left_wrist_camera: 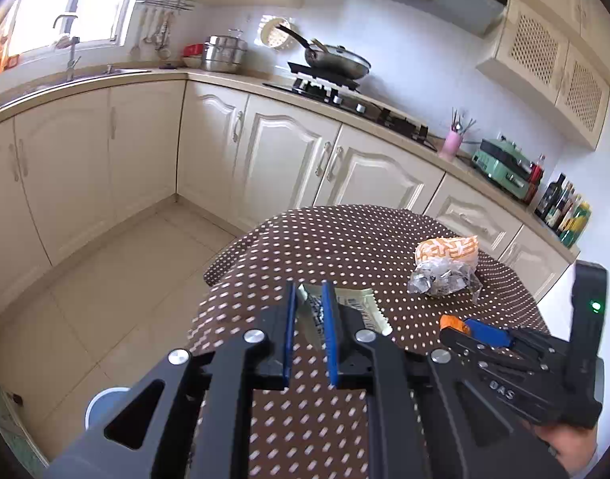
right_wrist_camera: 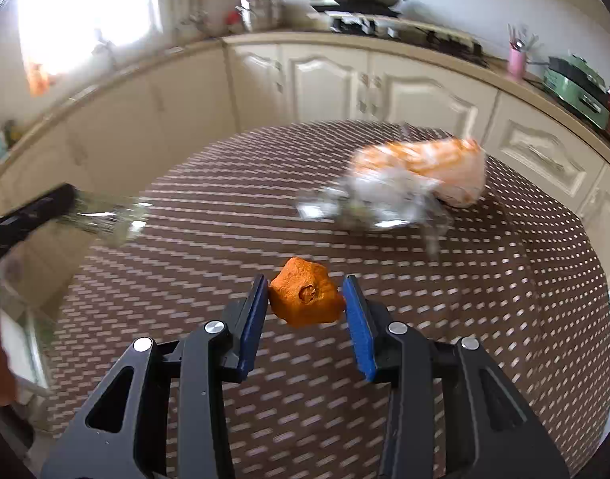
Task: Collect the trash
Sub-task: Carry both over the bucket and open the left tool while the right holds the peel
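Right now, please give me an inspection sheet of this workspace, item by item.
Surface: round table under brown dotted cloth.
Job's things: orange peel piece; flat wrapper; crumpled clear plastic; orange patterned bag.
Clutter: nothing seen.
Grippers: left tongs shut on the flat wrapper; right tongs around the peel, both pads at its sides.
Cables: nothing seen.
Surroundings: cream cabinets, pan on stove, pink utensil cup, bottles.
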{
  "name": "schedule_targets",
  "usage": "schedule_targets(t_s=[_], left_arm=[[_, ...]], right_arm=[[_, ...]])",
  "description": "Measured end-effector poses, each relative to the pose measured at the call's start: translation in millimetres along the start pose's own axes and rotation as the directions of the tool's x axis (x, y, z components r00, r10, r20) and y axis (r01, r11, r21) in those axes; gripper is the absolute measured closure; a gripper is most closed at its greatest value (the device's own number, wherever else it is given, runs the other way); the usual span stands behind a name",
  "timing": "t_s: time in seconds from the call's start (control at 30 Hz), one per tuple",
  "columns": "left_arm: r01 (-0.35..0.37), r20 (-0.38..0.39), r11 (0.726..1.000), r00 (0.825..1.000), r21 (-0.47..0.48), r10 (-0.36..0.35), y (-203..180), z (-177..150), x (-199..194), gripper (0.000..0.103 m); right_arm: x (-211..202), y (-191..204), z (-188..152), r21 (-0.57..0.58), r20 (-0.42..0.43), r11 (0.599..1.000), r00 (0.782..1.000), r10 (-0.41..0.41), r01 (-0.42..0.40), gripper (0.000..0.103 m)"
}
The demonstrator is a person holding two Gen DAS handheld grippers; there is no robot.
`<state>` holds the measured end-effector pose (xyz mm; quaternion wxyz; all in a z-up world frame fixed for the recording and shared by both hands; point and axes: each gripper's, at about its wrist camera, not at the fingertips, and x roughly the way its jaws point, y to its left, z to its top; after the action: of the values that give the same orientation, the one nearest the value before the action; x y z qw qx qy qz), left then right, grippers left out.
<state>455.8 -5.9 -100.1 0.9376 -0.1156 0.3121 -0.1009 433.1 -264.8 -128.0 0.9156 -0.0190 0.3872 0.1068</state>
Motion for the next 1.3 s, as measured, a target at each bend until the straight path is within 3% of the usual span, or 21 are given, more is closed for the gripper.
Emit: schedule_targets(t_s=[0.17,0.3,0.43,0.53,0.83,1.1,1.3], left_arm=[[-0.033,0.020,0.998,0.999,-0.054,0.034,47.0,-16.4,-38.9,0.091],[-0.082,0.008,0.988,0.996,-0.133,0.084,100.0,-36.4,-70.5,0.091],[-0.168,-0.010,0.967,0.985,-0.193,0.170,150.0,-60.4,-96.2,0.091],[-0.207,-0.046,0.951,0.978,-0.230,0.202,185.1,-78.0,-102.9,0.091],[-0.273,-0.187,0.905,0.957,-0.327,0.221,259.5,-129.1,-73.1,0.091],[-0.344,-0.281,0.877,0.925,-0.336,0.256,297.7,-153.4,-28.5,0.090],[-0.322,-0.310,0.873,0.927,-0.366,0.212,309.5,-155.7,-10.7,0.085]], right_arm=[[-23.6,72.4,-0.6,-0.074,0.067,0.988,0.988,0.138,-0.133,0.066],[-26.9,141.4,-6.1,-0.150,0.079,0.959,0.964,0.255,-0.241,0.066],[-11.6,205.6,-15.8,-0.191,0.035,0.915,0.929,0.367,-0.355,0.066],[10.9,247.2,-22.7,-0.213,-0.027,0.890,0.913,0.407,-0.403,0.066],[83.8,313.5,-54.2,-0.257,-0.153,0.885,0.920,0.360,-0.389,0.066],[130.5,319.2,-78.5,-0.232,-0.213,0.904,0.926,0.313,-0.359,0.066],[146.9,317.6,-84.3,-0.224,-0.225,0.913,0.929,0.293,-0.342,0.066]])
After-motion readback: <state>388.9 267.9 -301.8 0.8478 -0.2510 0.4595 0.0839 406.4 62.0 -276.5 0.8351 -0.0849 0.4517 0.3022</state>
